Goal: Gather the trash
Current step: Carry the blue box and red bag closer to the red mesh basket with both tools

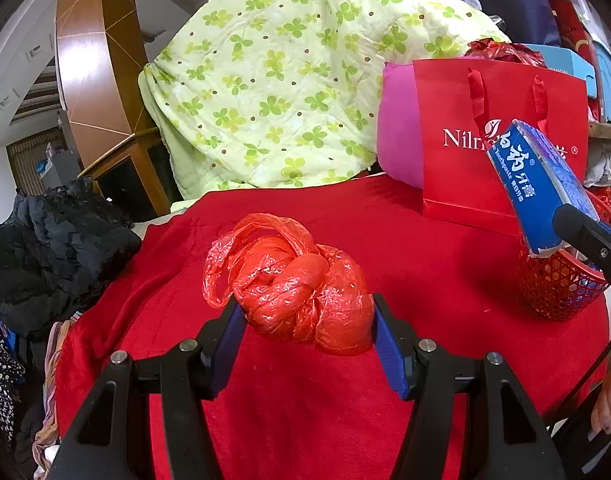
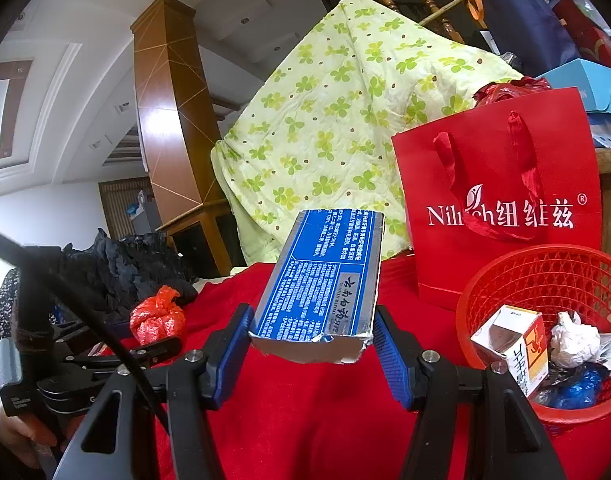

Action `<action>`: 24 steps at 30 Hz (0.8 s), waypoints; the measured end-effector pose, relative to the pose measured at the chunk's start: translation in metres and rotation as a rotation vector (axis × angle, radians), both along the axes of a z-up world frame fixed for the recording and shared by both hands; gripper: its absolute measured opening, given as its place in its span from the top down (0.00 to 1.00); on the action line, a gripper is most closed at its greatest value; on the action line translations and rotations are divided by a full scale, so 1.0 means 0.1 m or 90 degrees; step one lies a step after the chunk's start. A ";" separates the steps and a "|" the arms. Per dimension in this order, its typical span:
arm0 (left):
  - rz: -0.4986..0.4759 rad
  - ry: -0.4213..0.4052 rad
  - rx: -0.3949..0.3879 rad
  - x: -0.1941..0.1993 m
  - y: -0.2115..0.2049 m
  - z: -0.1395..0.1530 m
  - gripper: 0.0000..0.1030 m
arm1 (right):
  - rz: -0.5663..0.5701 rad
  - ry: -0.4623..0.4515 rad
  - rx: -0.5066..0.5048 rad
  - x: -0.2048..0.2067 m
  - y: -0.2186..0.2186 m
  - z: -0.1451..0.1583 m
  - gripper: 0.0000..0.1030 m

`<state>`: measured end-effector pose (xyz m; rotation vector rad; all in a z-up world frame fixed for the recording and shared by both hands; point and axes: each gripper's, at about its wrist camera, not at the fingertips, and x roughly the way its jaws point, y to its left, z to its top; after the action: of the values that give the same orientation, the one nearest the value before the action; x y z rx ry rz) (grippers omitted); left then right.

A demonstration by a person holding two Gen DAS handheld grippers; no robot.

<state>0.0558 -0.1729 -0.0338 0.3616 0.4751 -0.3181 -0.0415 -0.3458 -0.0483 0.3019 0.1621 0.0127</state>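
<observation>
Red cloth across the frame, quilt behind, left gripper clamping bag, right gripper clamping carton, basket lower right.

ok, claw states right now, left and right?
Left claw: closed on the knotted red plastic bag.
Right claw: closed on the blue toothpaste box.
</observation>
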 end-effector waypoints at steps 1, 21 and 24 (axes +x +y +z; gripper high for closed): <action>-0.001 -0.001 0.001 0.00 0.00 0.00 0.39 | 0.000 -0.001 0.000 0.00 0.00 0.00 0.39; -0.012 -0.004 0.014 -0.01 -0.06 -0.01 0.39 | 0.000 -0.009 0.007 -0.07 0.00 0.02 0.39; -0.015 -0.004 0.015 -0.01 -0.05 -0.02 0.39 | -0.001 -0.011 0.010 -0.09 0.02 0.01 0.39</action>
<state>0.0543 -0.1781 -0.0355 0.3912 0.4691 -0.3342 -0.0508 -0.3435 -0.0473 0.3169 0.1445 0.0149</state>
